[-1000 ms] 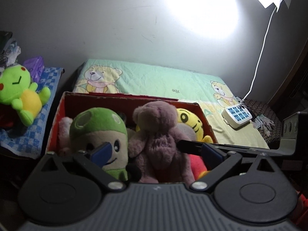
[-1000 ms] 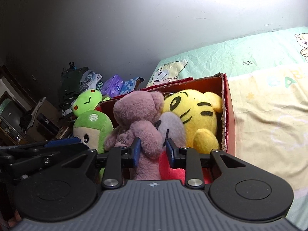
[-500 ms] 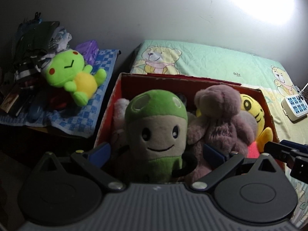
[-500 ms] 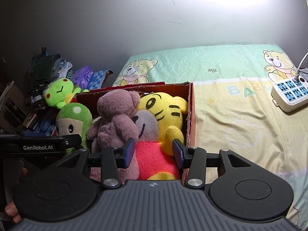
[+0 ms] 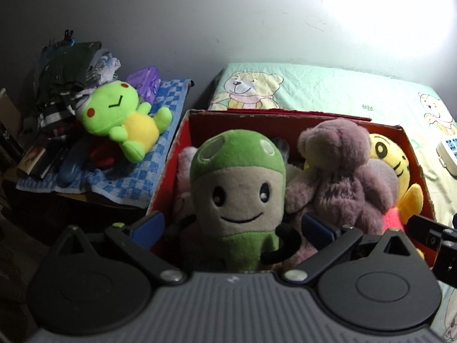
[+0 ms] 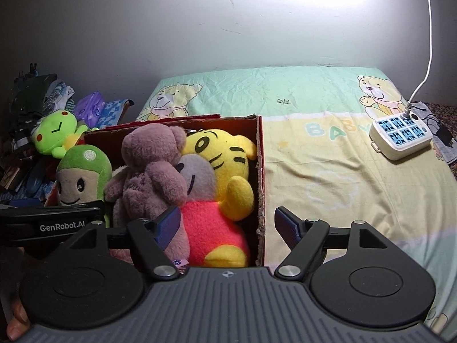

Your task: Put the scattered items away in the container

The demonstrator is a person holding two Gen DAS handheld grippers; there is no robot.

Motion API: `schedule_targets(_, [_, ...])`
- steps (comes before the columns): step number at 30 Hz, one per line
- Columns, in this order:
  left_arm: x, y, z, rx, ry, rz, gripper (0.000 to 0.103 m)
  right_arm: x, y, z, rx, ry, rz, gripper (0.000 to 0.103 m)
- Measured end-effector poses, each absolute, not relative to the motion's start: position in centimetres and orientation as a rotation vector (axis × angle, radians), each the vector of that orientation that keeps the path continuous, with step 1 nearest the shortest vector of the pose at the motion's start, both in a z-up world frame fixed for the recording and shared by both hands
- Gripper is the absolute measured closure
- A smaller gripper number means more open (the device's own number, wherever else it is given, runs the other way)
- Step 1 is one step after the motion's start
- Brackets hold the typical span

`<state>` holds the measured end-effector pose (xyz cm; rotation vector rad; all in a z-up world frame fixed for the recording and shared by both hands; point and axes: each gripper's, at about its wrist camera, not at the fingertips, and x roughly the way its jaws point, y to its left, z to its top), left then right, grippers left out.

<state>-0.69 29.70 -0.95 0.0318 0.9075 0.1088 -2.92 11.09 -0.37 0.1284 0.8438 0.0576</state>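
A red cardboard box on the bed holds a green-capped mushroom plush, a mauve teddy bear and a yellow tiger plush in a red shirt. My left gripper hangs open just above the box, its blue pads on either side of the mushroom plush without pressing it. My right gripper is over the box's right end. Its jaws are opening, with the tiger's red body and the box wall between them, untouched. A green frog plush lies outside the box on a blue checked cloth.
A white power strip with its cord lies on the bear-print bedsheet to the right. A pile of clothes and a purple pouch crowd the low stand left of the box.
My right gripper's jaws have opened off the mauve bear and drawn back slightly. The left view has swung left and down, bringing the mushroom plush between its fingers and the frog into fuller view.
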Motion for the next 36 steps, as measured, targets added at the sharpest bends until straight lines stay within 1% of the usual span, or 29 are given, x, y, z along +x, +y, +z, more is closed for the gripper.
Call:
schedule_targets(3, [-0.8, 29.4, -0.9, 0.039, 0.889, 0.103, 0.002, -3.3, 11.1, 0.0, 0.129, 0.821, 0.035, 0.018])
schedule_targets(6, [-1.3, 29.0, -0.7, 0.044, 0.855, 0.068, 0.004, -3.5, 11.4, 0.5, 0.127, 0.804, 0.036, 0.016])
schedule_targets(10, [-1.5, 29.0, -0.6, -0.011, 0.858, 0.056, 0.004, -3.3, 11.7, 1.0, 0.104, 0.843, 0.063, 0.013])
schedule_targets(13, [-1.7, 28.7, -0.4, -0.005, 0.858, 0.057, 0.002, -3.1, 11.5, 0.9, 0.08, 0.879, 0.052, 0.014])
schedule_targets(20, [-2.2, 28.4, 0.0, -0.027, 0.9, 0.049, 0.002, -3.8, 10.3, 1.0, 0.128, 0.836, 0.001, 0.013])
schedule_targets(27, [-3.0, 26.9, -0.2, 0.114, 0.878, 0.081, 0.001, -3.9, 10.3, 0.4, 0.105, 0.872, -0.012, 0.014])
schedule_targets(32, [-3.0, 27.3, -0.6, 0.067, 0.919, 0.064, 0.0, -4.0, 10.3, 0.2, 0.094, 0.878, -0.013, 0.014])
schedule_targets(36, [-3.2, 26.9, -0.9, 0.084, 0.925, 0.072, 0.0, -4.3, 9.9, -0.1, 0.117, 0.884, -0.015, 0.014])
